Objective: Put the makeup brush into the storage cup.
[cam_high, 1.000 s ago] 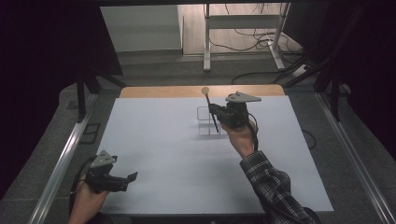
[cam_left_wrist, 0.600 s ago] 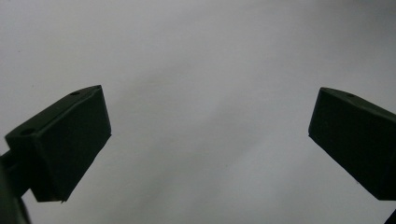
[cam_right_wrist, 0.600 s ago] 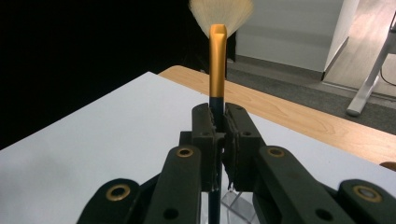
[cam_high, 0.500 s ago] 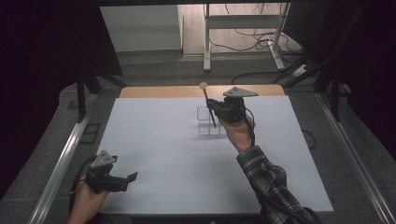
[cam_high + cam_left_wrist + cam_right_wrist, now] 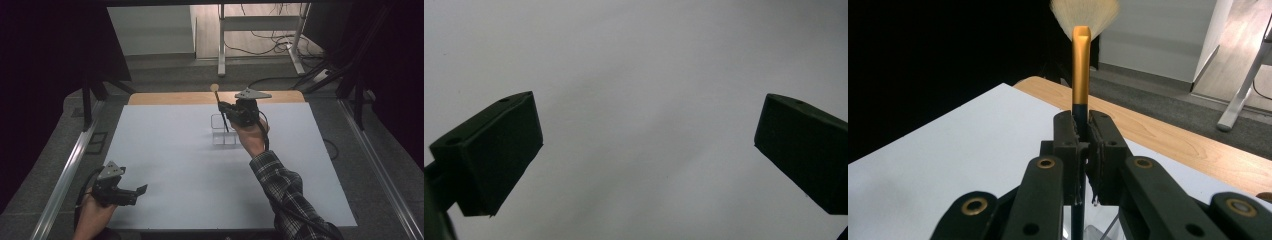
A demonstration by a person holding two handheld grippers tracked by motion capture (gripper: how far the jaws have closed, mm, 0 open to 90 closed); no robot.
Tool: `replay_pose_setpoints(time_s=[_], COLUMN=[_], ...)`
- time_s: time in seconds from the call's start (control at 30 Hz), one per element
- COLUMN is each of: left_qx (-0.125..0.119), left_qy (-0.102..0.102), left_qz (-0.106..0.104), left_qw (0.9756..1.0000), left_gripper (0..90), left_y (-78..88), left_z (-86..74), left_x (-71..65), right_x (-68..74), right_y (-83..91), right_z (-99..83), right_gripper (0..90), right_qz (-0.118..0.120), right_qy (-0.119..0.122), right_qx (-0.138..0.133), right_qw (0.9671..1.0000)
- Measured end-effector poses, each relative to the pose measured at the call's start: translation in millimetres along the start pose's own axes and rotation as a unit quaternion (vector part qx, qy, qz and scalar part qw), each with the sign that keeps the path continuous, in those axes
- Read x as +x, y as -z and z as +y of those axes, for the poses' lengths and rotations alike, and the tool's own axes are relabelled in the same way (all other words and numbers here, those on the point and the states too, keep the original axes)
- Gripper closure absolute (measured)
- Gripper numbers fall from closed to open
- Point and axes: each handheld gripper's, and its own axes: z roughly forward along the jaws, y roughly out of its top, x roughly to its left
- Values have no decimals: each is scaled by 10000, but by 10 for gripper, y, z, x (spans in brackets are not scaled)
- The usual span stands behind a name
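- Makeup brush (image 5: 1081, 60): dark handle, gold ferrule, pale fan of bristles at top. Stands nearly upright, bristles up, tilted slightly toward the far left in the high view (image 5: 219, 102).
- Brush's lower end reaches down into or just in front of a clear box (image 5: 223, 131) on the far middle of the table; which compartment, cannot tell.
- Right gripper (image 5: 1082, 142): jaws clamped on the brush's dark handle just under the ferrule, pads pressed on both sides. In the high view the right gripper (image 5: 231, 111) sits above the clear box, grey plate on top, hand and plaid sleeve (image 5: 285, 190) behind it.
- Clear box: transparent, low walls, resting on the white table top (image 5: 200, 165), near the wooden strip (image 5: 170, 98) at the far edge.
- Left gripper (image 5: 132, 192): near corner of the table, well apart from brush and box, held low by the left hand (image 5: 92, 217). In the left gripper view its jaws stand wide, nothing between them, bare white surface beyond.
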Motion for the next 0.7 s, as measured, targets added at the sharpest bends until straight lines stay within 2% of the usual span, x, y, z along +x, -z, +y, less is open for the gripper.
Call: replay_pose_setpoints(time_s=[0.7], left_qx=[26], left_qy=[-18], left_qz=[-13], left_qw=[10000], left_gripper=[0], left_y=[-5], left_z=[-1], left_x=[-2], right_x=[-45], right_y=[-212], right_z=[83], right_gripper=[836], right_qz=[-66], right_qy=[7], right_qx=[32], right_qw=[10000])
